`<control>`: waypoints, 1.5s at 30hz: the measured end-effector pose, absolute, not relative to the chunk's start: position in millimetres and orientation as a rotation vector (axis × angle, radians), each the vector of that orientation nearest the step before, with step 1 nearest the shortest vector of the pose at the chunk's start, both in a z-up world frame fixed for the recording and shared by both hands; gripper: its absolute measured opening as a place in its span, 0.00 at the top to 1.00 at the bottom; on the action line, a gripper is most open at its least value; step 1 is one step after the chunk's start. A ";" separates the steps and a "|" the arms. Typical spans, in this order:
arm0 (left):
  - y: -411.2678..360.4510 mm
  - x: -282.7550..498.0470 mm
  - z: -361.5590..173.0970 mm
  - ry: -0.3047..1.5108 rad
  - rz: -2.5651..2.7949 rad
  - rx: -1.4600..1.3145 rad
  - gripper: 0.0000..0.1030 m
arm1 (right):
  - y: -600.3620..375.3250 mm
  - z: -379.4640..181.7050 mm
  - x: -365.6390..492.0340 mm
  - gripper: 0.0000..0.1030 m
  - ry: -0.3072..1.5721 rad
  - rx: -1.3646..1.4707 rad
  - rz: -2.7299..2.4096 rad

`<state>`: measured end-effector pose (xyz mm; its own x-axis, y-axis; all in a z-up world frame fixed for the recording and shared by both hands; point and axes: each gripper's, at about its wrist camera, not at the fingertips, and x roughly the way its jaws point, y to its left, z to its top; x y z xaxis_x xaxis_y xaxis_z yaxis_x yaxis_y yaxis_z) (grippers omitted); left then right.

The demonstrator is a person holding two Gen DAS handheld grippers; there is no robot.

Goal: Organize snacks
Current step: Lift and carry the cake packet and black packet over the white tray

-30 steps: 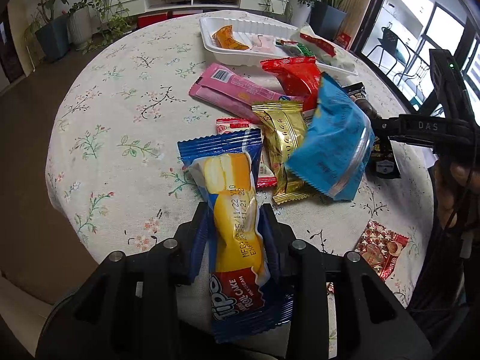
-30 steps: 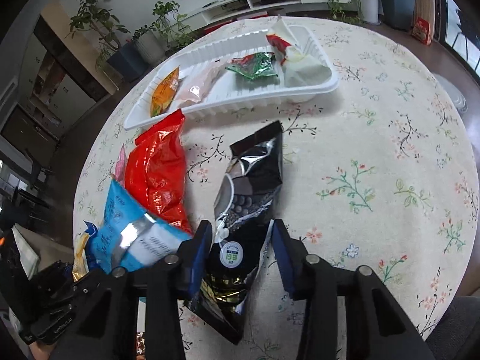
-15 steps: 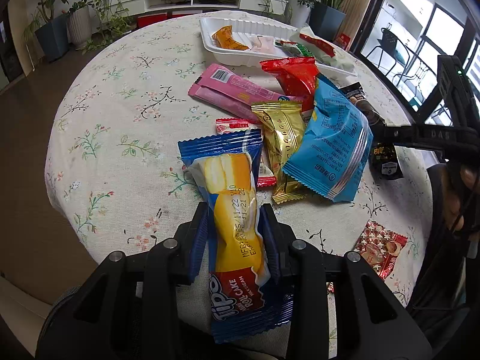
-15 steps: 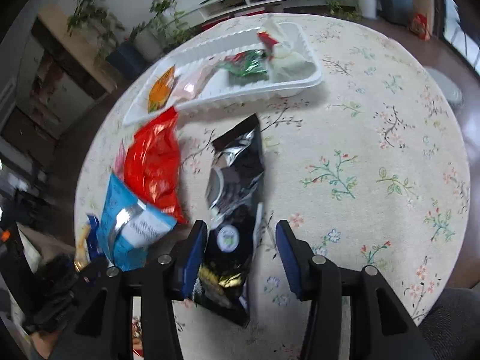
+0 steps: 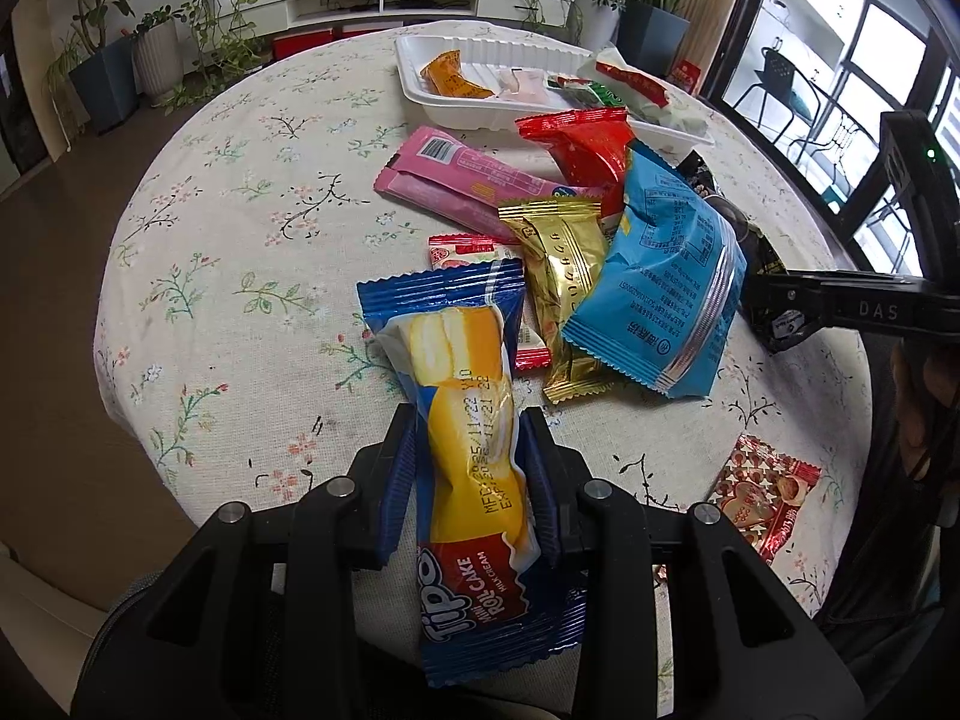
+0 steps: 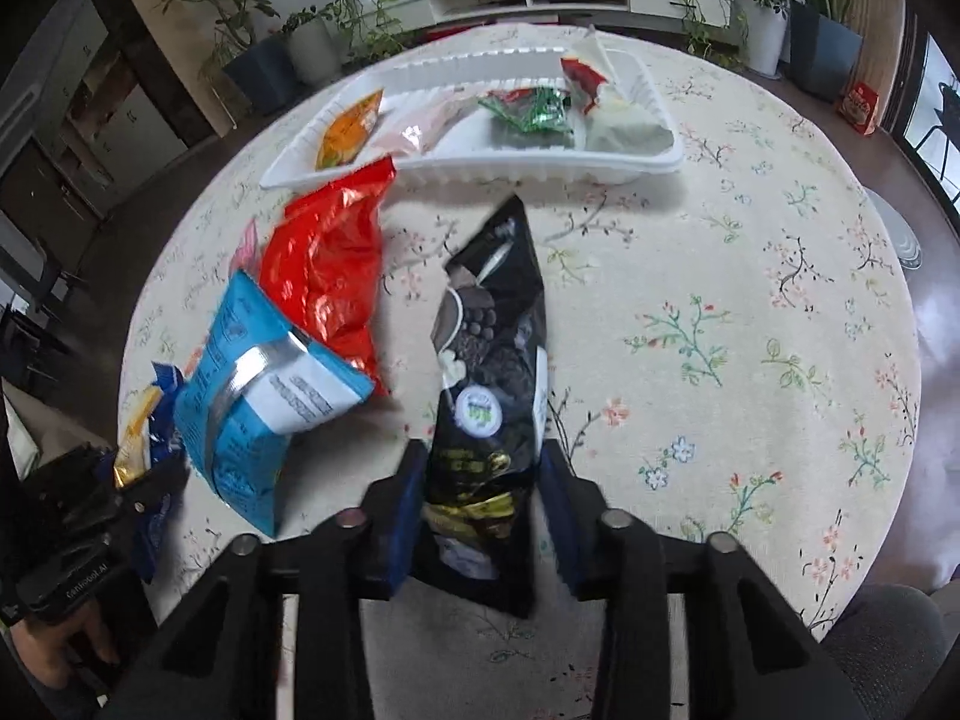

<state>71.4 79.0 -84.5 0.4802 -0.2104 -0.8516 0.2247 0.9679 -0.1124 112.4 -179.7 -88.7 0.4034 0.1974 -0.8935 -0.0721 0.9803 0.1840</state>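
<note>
A round worktop (image 5: 240,228) covered in a floral cloth holds scattered snack packets and a white tray (image 6: 600,168) at its far side.

The left gripper (image 5: 471,480) is clamped on a blue roll cake packet (image 5: 462,408). The packet's long axis runs along the gripper's fingers, its crimped blue end pointing away toward the tray and its printed end back under the gripper.

The right gripper (image 6: 480,498) has just been closing, with a black packet (image 6: 489,360) between its pads; both pads touch the packet's sides. The black packet lies lengthwise, its top end pointing toward the tray, its bottom end toward the gripper.

Between the 2 grippers lies a loose pile: a light blue packet (image 5: 660,276) overlapping a gold packet (image 5: 564,276), a red packet (image 5: 591,150) and a pink packet (image 5: 468,180) beyond them. A small red patterned packet (image 5: 762,492) lies apart near the worktop's near edge.

The tray holds an orange packet (image 6: 348,132), a pale pink packet (image 6: 420,126), a green packet (image 6: 531,111) and a white packet with a red end (image 6: 618,120).
</note>
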 end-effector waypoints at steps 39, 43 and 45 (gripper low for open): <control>105.1 56.8 -64.2 0.970 -0.297 -0.130 0.73 | -220.4 -64.5 92.0 0.72 0.986 0.223 0.153; 109.1 54.9 -62.4 0.965 -0.302 -0.153 0.73 | -223.9 -64.9 91.2 0.72 0.983 0.239 0.155; 110.6 54.8 -60.5 0.961 -0.304 -0.159 0.73 | -226.0 -63.5 90.4 0.72 0.976 0.247 0.156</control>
